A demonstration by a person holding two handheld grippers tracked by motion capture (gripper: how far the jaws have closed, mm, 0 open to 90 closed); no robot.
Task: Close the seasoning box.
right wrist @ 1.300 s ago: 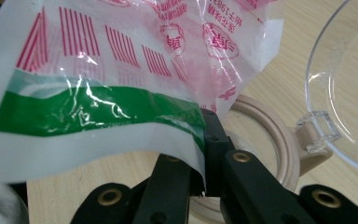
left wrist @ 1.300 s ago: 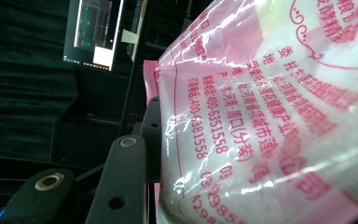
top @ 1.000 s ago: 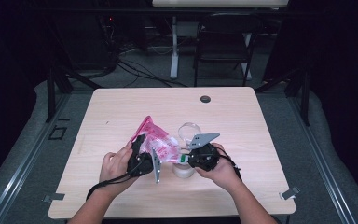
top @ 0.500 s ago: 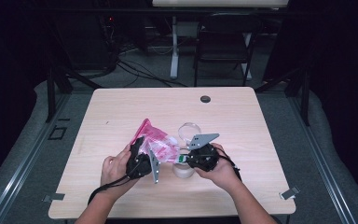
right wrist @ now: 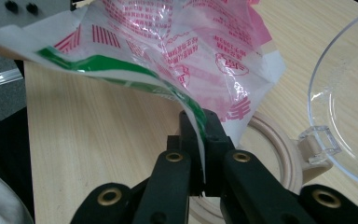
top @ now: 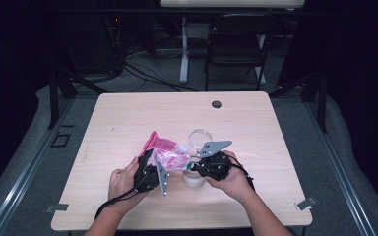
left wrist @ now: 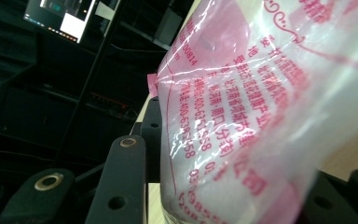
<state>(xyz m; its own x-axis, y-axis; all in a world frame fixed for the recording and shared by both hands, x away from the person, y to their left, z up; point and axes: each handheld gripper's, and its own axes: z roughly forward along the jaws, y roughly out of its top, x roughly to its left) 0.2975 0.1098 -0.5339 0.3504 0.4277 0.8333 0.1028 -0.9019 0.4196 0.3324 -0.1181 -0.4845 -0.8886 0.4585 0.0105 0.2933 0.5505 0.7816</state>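
right gripper (right wrist: 200, 154) jaws clamped on bag (right wrist: 177, 51) edge | left gripper (top: 150, 172) jaws around bag | risk: thin film tears, contents miss jar (right wrist: 270, 154)

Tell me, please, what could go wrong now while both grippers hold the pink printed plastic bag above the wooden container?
The right gripper pinches only the thin green-striped edge of the bag, so the film may slip or tear. The left gripper holds the bag's full body; contents might spill beside the wooden container. The clear lid lies close and could be knocked.
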